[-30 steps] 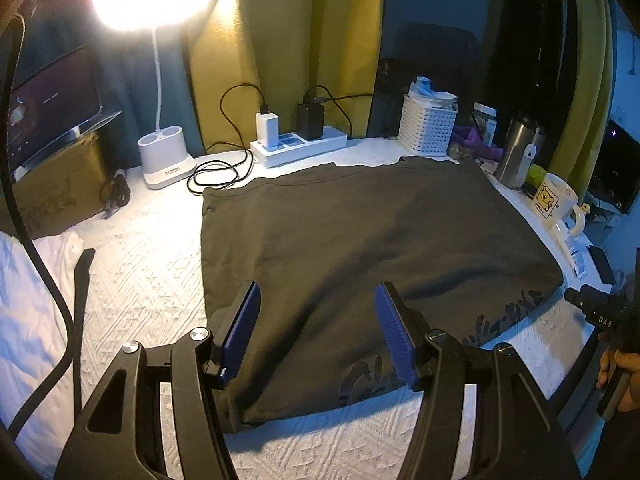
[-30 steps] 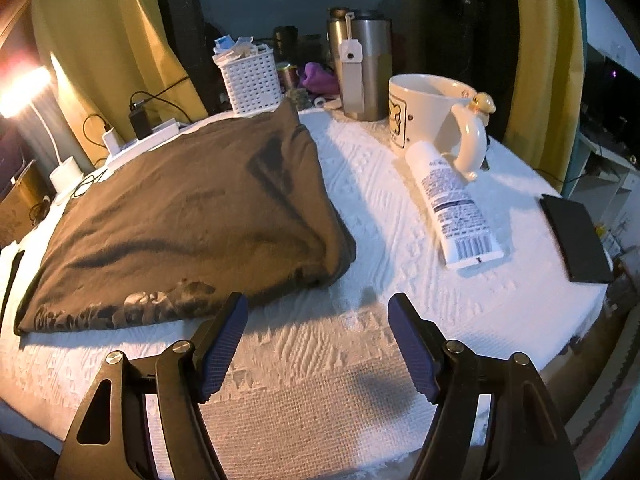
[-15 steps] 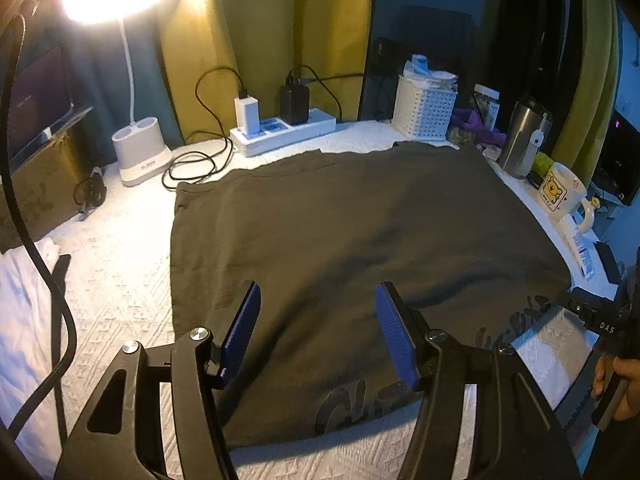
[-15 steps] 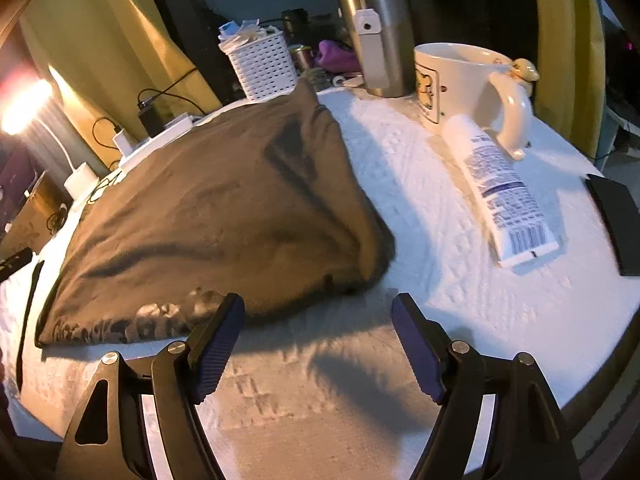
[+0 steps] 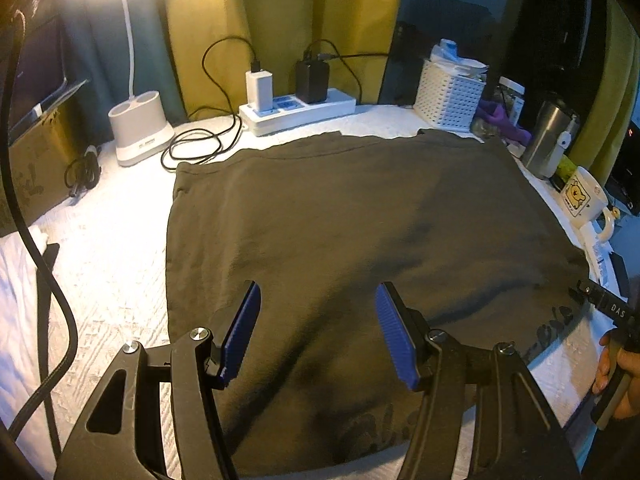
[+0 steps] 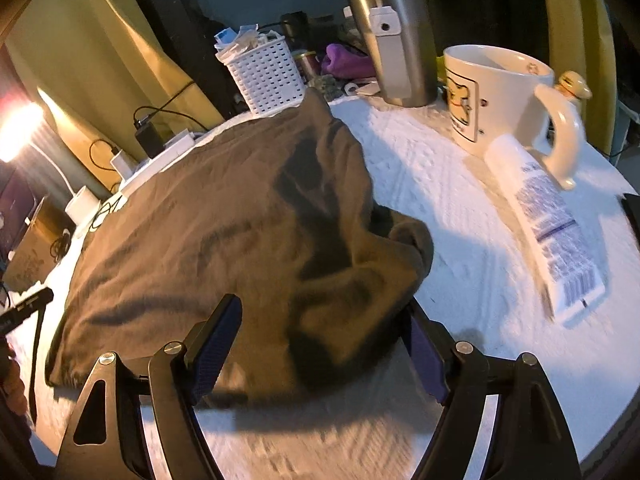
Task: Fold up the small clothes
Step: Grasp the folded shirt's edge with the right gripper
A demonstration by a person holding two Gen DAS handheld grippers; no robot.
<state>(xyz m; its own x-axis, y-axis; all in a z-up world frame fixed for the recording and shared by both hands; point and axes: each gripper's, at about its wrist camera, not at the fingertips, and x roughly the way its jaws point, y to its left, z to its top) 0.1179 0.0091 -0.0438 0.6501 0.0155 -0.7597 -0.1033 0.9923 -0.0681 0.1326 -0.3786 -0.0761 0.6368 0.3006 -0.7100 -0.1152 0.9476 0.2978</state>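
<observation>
Fingers of the right gripper (image 6: 320, 344), spread and unclenched, are set astride the bunched near corner of the dark garment (image 6: 224, 216). The left gripper (image 5: 318, 332), likewise spread, is held over its near hem; cloth extends away across the white table (image 6: 460, 240).

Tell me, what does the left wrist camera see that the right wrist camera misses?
Only the left view shows the whole white lamp base and the coiled black cable. Only the right view shows the white printed tube beside the mug. Both show the dark olive garment, white slotted basket, steel tumbler and cream cartoon mug.
</observation>
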